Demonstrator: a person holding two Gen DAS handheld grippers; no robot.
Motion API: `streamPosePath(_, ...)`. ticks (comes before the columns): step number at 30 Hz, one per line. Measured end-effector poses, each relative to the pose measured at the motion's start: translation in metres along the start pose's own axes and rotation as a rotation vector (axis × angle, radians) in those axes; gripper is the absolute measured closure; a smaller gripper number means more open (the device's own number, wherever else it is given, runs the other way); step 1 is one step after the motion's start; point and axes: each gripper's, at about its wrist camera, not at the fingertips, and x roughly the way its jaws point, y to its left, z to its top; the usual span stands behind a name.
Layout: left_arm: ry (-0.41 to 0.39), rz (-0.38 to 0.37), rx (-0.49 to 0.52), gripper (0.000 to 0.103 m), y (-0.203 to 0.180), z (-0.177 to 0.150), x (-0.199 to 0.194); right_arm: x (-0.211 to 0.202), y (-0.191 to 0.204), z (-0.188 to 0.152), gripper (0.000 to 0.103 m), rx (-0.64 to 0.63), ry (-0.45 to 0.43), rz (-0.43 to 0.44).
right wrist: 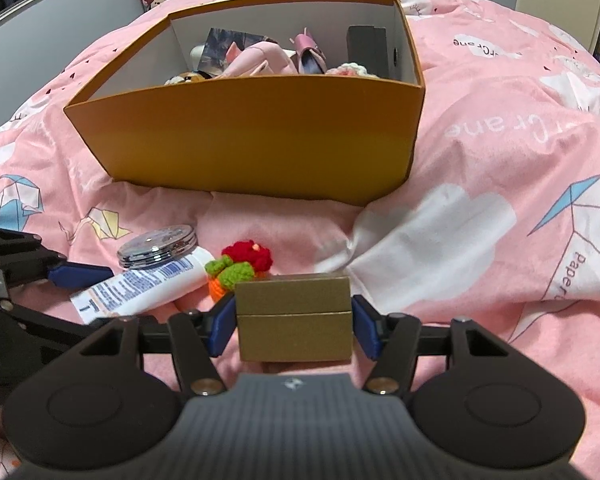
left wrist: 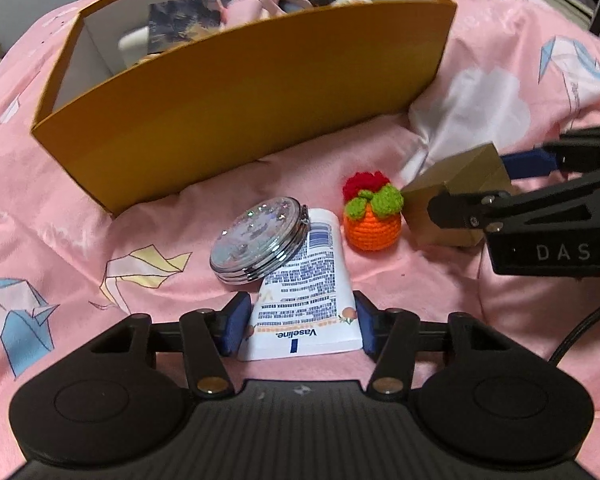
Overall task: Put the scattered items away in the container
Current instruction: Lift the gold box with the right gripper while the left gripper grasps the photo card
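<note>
Left claw (left wrist: 300, 326) pinches the Vaseline tube (left wrist: 304, 276) — right claw (right wrist: 294, 326) pinches the gold box (right wrist: 294, 316).

Right gripper (right wrist: 294, 330) clamping gold box (right wrist: 294, 316), orange container (right wrist: 260, 136) behind, pink blanket (right wrist: 500, 160)

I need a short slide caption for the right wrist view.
Right gripper clamps gold box before the orange container.
</note>
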Motion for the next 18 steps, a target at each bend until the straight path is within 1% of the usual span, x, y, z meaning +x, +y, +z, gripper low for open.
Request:
streamPosePath(1,-0.016,0.015,0.002,0.046,0.001,0.0,-0.003,0.0,0.0,0.0,0.04,0.001,0.0,0.001)
streamPosePath(4,-0.051,0.078,0.052,0.049,-0.004,-0.001,-0.009,0.001,0.0,-0.001,0.04,0.0,0.003,0.004)
streamPosePath(5,-0.051,0.084,0.067,0.051,-0.005,-0.001,-0.01,0.001,0.0,-0.001,0.04,-0.001,0.003,0.005)
streamPosePath(7,-0.051,0.089,0.093,0.058,-0.007,-0.002,-0.01,0.001,0.0,-0.001,0.04,0.001,0.003,0.006)
streamPosePath(9,-0.057,0.104,0.14,0.061,-0.013,-0.005,-0.011,0.001,0.0,-0.001,0.04,0.005,0.002,0.008)
streamPosePath(14,-0.022,0.196,0.269,0.058,-0.028,-0.012,0.002,0.001,-0.001,-0.001,0.04,0.007,0.001,0.009)
streamPosePath(16,-0.007,0.219,0.295,0.055,-0.031,-0.016,0.007,0.001,-0.001,-0.001,0.04,0.007,0.002,0.01)
streamPosePath(18,0.0,0.229,0.307,0.056,-0.032,-0.017,0.01,0.001,0.0,-0.001,0.04,0.006,0.003,0.008)
